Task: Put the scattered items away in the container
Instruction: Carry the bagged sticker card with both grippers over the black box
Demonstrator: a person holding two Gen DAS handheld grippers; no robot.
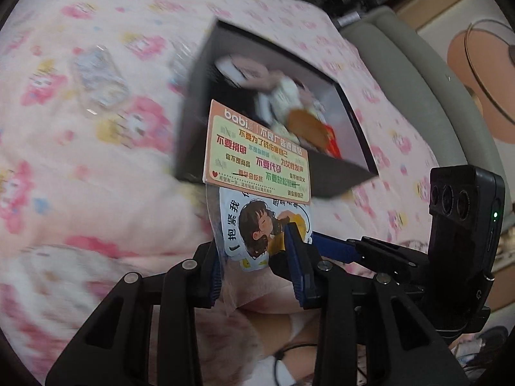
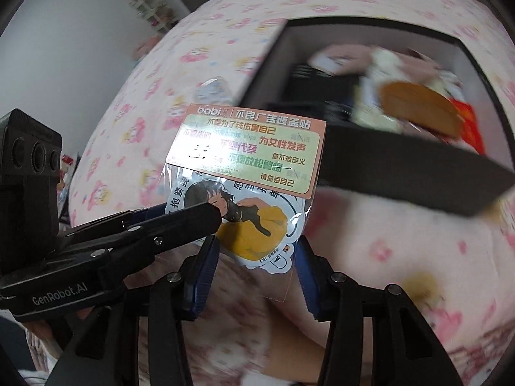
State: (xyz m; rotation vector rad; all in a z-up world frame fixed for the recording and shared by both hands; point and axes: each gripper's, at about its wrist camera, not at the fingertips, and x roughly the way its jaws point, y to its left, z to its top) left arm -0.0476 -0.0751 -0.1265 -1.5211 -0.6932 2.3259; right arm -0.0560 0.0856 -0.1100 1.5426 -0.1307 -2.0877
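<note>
Pink floral bedspread everywhere. Black box already holds several bits; one clear packet lies just beside it. My left gripper and right gripper both pinch the sticker pack near the box.

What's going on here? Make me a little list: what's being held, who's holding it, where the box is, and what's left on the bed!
Held thing: sticker pack in a clear sleeve, up above the bed
Left gripper: shut on the sticker pack
Right gripper: fingers either side of the same pack; grip unclear
Container: dark box, open, on the pink bedspread, just beyond the pack
In the box: several blurred items, a brown oval item on top
Not in yet: clear packet on the bedspread, left of the box
</note>
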